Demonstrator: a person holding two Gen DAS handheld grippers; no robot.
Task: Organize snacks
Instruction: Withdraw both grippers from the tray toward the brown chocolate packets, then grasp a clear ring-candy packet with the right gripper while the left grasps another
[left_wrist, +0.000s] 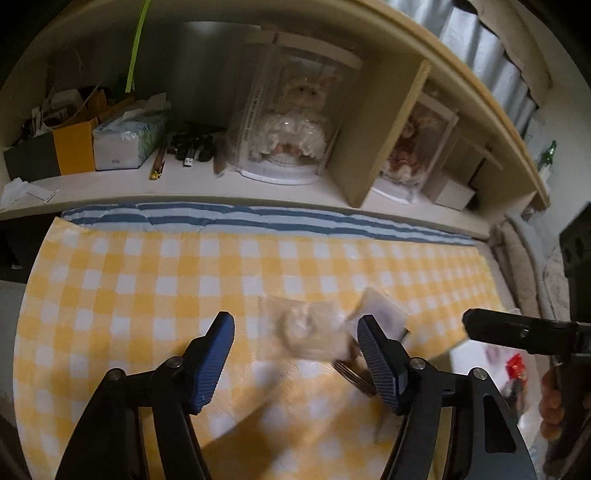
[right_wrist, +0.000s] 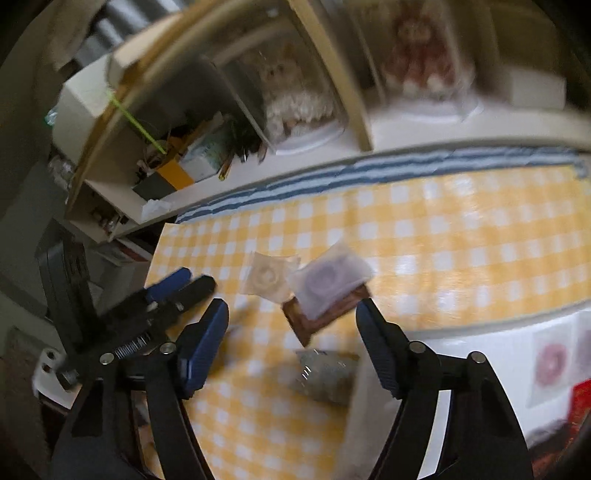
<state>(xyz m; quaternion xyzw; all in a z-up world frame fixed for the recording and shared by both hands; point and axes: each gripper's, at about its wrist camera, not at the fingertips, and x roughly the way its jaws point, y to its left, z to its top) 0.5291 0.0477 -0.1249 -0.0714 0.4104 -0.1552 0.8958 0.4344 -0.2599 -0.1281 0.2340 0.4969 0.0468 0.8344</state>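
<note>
Both jaws spread, nothing pinched, over the snacks.

My left gripper hangs above a clear doughnut packet on the yellow checked cloth; my right gripper is near a purple doughnut packet lying on a brown wrapper.

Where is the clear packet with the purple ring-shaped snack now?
In the right wrist view, the clear packet with the purple ring-shaped snack lies mid-frame on the yellow checked cloth, overlapping a brown square packet, right of a pale ring packet.
</note>
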